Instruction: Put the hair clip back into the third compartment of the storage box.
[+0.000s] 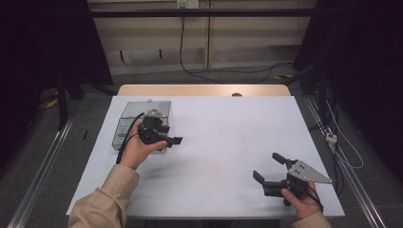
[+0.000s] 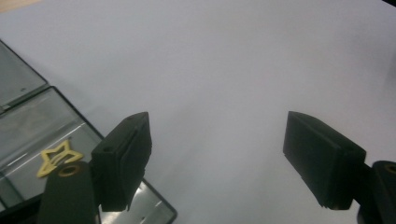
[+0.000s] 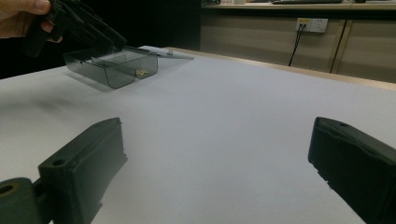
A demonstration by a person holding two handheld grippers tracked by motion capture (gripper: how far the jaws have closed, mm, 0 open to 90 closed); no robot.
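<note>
Smoky clear plastic makes up the box (image 1: 124,124) at the left of the white table (image 1: 223,142), its lid swung open toward the far edge. Inside one compartment lies a small yellow star (image 2: 58,156). My left gripper (image 1: 172,141) hovers just beside the box's right side, pointing across the table, its jaws spread wide with nothing between them; the star sits apart from them, down in the box. Well off to the right, near the front edge, my right gripper (image 1: 267,166) rests low over bare table, jaws likewise gaping and empty.
</note>
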